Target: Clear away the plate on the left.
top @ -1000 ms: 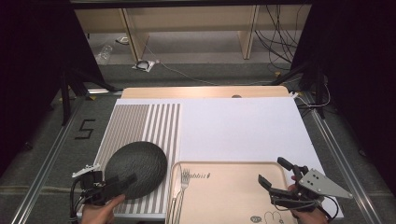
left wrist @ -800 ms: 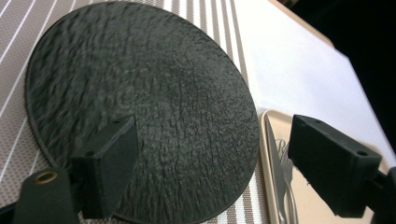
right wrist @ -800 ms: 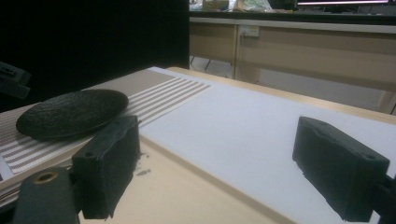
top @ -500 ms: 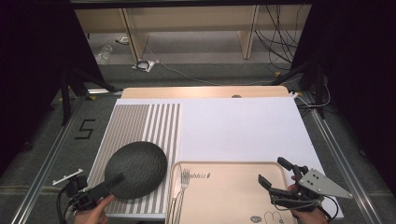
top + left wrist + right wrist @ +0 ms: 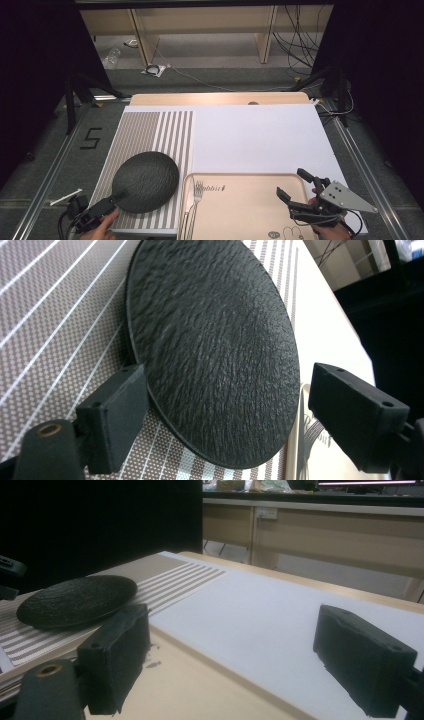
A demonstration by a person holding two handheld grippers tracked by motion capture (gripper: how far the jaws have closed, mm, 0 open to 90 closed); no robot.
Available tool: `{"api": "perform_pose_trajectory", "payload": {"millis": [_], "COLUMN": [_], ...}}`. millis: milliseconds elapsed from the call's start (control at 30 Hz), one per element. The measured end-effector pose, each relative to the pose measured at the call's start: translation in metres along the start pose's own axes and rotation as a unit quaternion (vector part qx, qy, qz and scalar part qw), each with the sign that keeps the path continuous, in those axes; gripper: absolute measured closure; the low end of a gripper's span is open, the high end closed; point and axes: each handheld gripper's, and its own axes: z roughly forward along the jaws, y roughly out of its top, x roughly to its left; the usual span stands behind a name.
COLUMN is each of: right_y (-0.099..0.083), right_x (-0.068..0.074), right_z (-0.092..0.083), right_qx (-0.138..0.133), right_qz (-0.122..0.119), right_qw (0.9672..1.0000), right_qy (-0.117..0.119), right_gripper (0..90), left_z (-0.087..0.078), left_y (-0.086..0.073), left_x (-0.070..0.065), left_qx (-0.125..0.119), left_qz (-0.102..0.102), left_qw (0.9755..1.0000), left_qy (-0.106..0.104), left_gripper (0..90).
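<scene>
**Dark plate set on the striped mat**

The left gripper point(image 5: 220, 415) gapes wide, empty, at the near edge of the dark plate point(image 5: 145, 181), which lies flat on the striped mat point(image 5: 150, 132), probably for regripping. The right gripper point(image 5: 300, 197), also open and empty, waits above the wooden tray point(image 5: 240, 200).

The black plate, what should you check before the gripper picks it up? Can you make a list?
1. Left gripper open wide: ok.
2. Black plate between its jaws: cannot tell; in the left gripper view the plate's near edge sits by them, unpinched.
3. Plate lying flat on the striped mat: ok.
4. Fork out of the way: ok, it lies on the wooden tray beside the plate.
5. Right gripper clear of the plate: ok, open over the tray's far side.
</scene>
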Motion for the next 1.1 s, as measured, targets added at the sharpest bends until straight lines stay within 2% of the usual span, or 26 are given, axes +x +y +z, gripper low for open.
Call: {"api": "perform_pose_trajectory", "payload": {"millis": [100,167,300,633,800,933,1100], "right_y": [0.000,0.000,0.000,0.000,0.000,0.000,0.000], "right_x": [0.000,0.000,0.000,0.000,0.000,0.000,0.001], "right_z": [0.000,0.000,0.000,0.000,0.001,0.001,0.001], "right_qx": [0.000,0.000,0.000,0.000,0.001,0.002,0.003], "right_qz": [0.000,-0.001,0.000,0.000,0.000,0.000,0.001], "right_qw": [1.0000,1.0000,1.0000,1.0000,1.0000,1.0000,1.0000], "right_qy": [0.000,0.000,0.000,0.001,0.000,-0.001,-0.001], "right_gripper": [15.9,15.9,15.9,15.9,15.9,15.9,15.9], "left_z": [0.001,0.001,0.004,0.012,0.017,0.021,0.025], "left_y": [0.000,-0.001,-0.003,-0.008,-0.013,-0.017,-0.021], "left_x": [0.005,0.007,0.011,0.021,0.023,0.025,0.026], "left_qx": [0.003,0.010,0.016,0.020,0.026,0.024,0.028], "left_qz": [-0.024,-0.030,-0.060,-0.125,-0.160,-0.189,-0.211], "left_qw": [0.9997,0.9995,0.9981,0.9916,0.9861,0.9806,0.9758], "left_qy": [-0.004,-0.004,-0.009,-0.028,-0.037,-0.046,-0.052], "left_gripper": [16.0,16.0,16.0,18.4,21.8,26.4,30.6]}}
